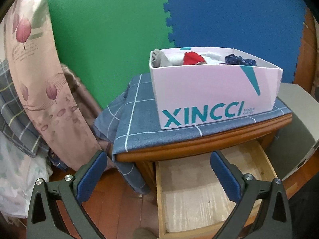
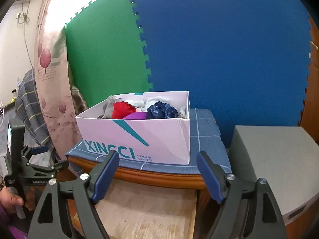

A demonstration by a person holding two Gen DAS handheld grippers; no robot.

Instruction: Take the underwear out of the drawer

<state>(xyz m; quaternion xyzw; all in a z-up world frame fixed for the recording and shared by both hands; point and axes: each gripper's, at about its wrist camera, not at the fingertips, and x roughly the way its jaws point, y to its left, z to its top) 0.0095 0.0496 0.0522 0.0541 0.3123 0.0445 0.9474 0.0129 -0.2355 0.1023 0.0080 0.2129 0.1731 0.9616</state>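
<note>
1. Underwear [image 2: 147,108] – sits bunched in the pink shoe box [image 2: 139,137] w/ other small garments (red, grey, white, purple, navy print), up ahead of and above the right tongs [image 2: 157,177]. Which pieces count as underwear I can't tell for sure.
2. Drawer [image 1: 191,197] is pulled out under the nightstand [image 1: 169,151], directly below and between the fingers of the left tongs [image 1: 159,181]. The bottom that shows is bare wood, no cloth on it. So judging by that, the job looks about done – nothing left to lift out of the part I can see; near end of the drawer is cut off by the frame edge.
3. Left tongs: wide apart, nothing between them. Right tongs: also spread wide, empty.
4. Box rests on a blue checked cloth [image 1: 139,123] over the surface, beyond both pairs of tongs.
5. View diffs: left wrist cam looks down into the drawer, shows both side walls and most of the floor. Right wrist cam only gets a strip of drawer floor, but sees deeper into the box (purple item shows there, barely visible in the other) and catches the left tongs off to its left w/ a hand [image 2: 12,201] on the handle. Grey box [image 2: 275,159] stands to the right of the right tongs.
</note>
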